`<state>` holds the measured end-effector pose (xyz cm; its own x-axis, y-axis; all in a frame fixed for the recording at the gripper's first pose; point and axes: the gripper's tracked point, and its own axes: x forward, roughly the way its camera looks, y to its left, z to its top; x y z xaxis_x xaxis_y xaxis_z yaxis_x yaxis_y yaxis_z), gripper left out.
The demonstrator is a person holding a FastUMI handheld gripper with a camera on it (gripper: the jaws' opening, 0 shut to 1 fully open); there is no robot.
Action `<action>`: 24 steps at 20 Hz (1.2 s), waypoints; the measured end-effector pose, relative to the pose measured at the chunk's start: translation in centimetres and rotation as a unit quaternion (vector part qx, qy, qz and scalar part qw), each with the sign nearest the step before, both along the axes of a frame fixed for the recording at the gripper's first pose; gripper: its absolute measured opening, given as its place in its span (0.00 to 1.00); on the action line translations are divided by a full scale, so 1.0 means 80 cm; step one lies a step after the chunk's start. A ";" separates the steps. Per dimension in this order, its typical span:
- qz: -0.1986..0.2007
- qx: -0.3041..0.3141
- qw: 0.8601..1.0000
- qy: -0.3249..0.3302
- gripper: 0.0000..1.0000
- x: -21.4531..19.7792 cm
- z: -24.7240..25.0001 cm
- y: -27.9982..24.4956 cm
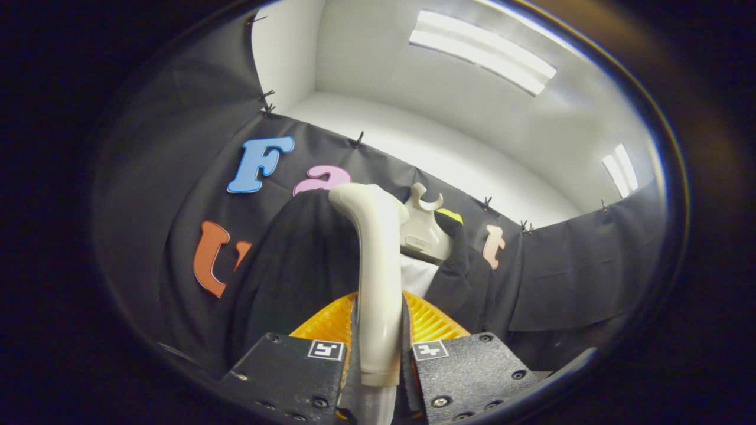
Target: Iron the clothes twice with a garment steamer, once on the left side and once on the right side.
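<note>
My jaws clamped the smooth cream plastic steamer handle; rigid, slippery, top-heavy toward the soft dark garment beyond.

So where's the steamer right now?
In the gripper view, the cream garment steamer stands upright, clamped between the gripper's jaws. Its head reaches up in front of the dark jacket, just left of the hanger.

We read no words, brands or numbers here. The only signs are 2 small square black-and-white marker tags, 1 on each gripper finger mount, left tag and right tag; their patterns are code blocks, not legible text.
</note>
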<state>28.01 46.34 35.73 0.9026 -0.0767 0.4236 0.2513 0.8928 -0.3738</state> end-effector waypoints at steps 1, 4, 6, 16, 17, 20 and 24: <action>0.000 -0.003 1.000 0.004 0.29 -0.001 -0.008 0.000; 0.000 -0.008 1.000 0.018 0.29 -0.009 -0.035 -0.001; -0.002 -0.014 1.000 0.025 0.29 -0.012 -0.052 -0.001; -0.012 0.005 0.997 0.082 0.29 -0.024 -0.135 -0.009; -0.013 0.010 0.996 0.087 0.29 -0.024 -0.142 -0.011; -0.017 0.019 0.995 0.098 0.29 -0.028 -0.159 -0.015; -0.019 0.030 0.993 0.111 0.29 -0.033 -0.183 -0.020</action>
<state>25.36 44.73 21.13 0.9694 -0.1306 0.2079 0.2016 0.9068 -0.3702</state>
